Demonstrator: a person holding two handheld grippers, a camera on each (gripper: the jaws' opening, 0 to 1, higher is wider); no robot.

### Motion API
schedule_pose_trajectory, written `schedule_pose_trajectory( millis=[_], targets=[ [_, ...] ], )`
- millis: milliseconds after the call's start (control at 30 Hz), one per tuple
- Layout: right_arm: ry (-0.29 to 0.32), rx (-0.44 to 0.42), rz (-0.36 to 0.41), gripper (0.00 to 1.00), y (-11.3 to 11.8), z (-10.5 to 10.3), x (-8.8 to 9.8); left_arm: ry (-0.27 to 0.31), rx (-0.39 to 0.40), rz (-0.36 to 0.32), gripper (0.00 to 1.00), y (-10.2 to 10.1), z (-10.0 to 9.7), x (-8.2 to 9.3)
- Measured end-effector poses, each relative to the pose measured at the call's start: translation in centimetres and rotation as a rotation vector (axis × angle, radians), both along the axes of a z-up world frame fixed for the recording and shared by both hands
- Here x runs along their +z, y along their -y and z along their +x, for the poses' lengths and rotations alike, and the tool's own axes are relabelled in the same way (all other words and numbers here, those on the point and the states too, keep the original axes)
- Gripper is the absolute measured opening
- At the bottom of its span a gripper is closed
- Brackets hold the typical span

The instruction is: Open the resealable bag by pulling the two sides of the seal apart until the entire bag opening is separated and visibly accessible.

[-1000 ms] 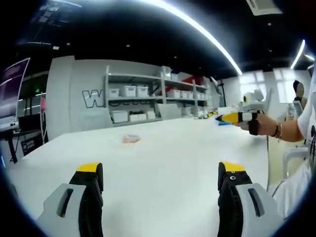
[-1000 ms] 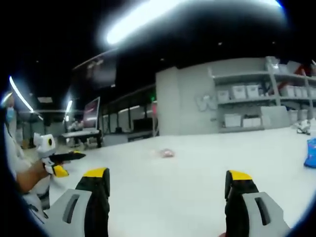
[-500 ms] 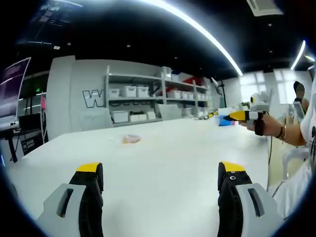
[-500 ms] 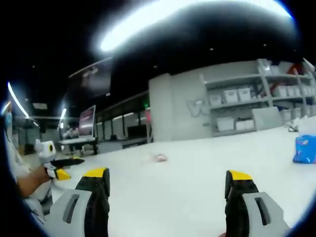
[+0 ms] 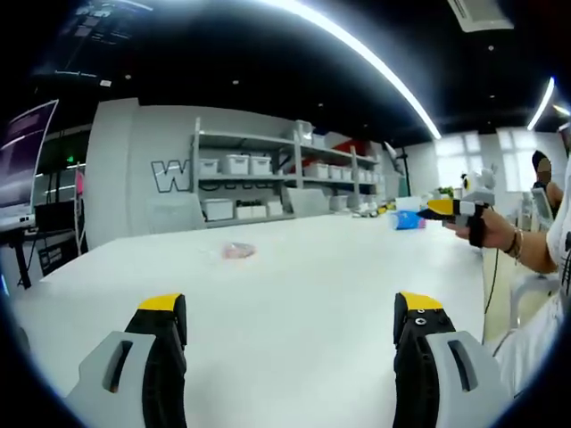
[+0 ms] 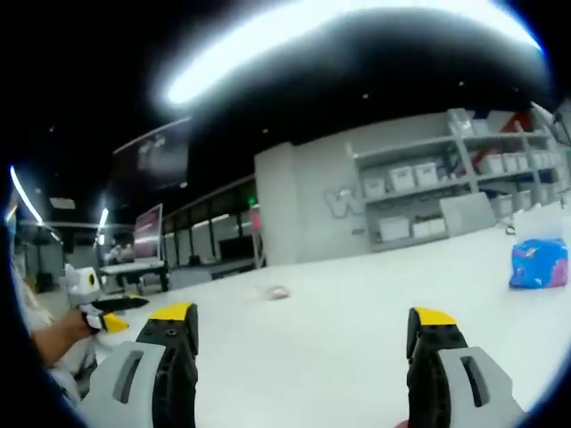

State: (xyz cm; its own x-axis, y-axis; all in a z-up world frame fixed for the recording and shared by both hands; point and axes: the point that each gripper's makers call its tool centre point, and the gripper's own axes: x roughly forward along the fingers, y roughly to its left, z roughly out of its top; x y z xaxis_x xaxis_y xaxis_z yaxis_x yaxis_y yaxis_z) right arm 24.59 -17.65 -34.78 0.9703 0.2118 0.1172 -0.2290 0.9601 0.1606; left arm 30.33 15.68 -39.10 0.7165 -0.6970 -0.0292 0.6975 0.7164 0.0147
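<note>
We hold the left gripper (image 5: 285,325) and right gripper (image 6: 303,334) above the white table (image 5: 303,276), jaws spread wide and empty. A small pinkish bag (image 5: 238,251) lies far ahead, and a blue bag (image 6: 538,264) sits off to the right.

Both views low over table (image 5: 294,294), facing shelves (image 5: 268,183).

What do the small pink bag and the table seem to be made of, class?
Small pink bag: probably thin, clear plastic film with something pink inside; it lies flat, but is too far off to be sure. Table: smooth white top, likely laminate or coated board, with a soft, even sheen.
</note>
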Motion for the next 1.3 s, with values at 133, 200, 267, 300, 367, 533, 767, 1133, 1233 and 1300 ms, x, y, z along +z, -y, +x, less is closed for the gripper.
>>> schedule_pose_trajectory(
  millis=[133,200,267,300,367,533,767,1133,1233,1300],
  targets=[
    [0.01,-0.014,-0.01,0.99,0.1,-0.4,0.5,-0.01,0.005,-0.04,0.96,-0.6,0.1,0.5],
    [0.014,-0.014,-0.013,0.99,-0.1,-0.6,0.6,-0.01,0.017,-0.038,0.96,-0.8,0.2,0.5],
    [0.021,-0.013,-0.014,0.99,-0.4,-0.8,0.9,-0.01,0.025,-0.037,0.95,-1.1,0.2,0.5],
    [0.024,-0.013,-0.015,0.99,-0.6,-0.9,0.9,-0.013,0.028,-0.037,0.95,-1.2,0.2,0.6],
    [0.024,-0.013,-0.013,0.99,-0.7,-1.0,1.0,-0.011,0.041,-0.022,0.95,-1.4,0.1,0.8],
    [0.021,-0.012,-0.008,0.99,-1.0,-0.9,1.1,0.023,0.077,0.005,0.94,-2.0,0.0,1.7],
    [0.02,-0.02,-0.004,0.99,-0.9,-1.0,1.2,0.026,0.098,0.015,0.94,-2.2,-0.5,2.6],
    [-0.002,-0.048,0.01,0.99,0.2,-1.1,0.7,0.008,0.115,0.059,0.95,-2.0,-1.0,2.3],
    [0.002,-0.049,0.02,0.99,0.3,-1.1,0.9,0.004,0.11,0.06,0.95,-1.8,-1.0,2.3],
    [0.004,-0.049,0.021,0.99,0.4,-1.1,1.1,0.005,0.102,0.055,0.94,-1.5,-1.2,2.4]
  ],
)
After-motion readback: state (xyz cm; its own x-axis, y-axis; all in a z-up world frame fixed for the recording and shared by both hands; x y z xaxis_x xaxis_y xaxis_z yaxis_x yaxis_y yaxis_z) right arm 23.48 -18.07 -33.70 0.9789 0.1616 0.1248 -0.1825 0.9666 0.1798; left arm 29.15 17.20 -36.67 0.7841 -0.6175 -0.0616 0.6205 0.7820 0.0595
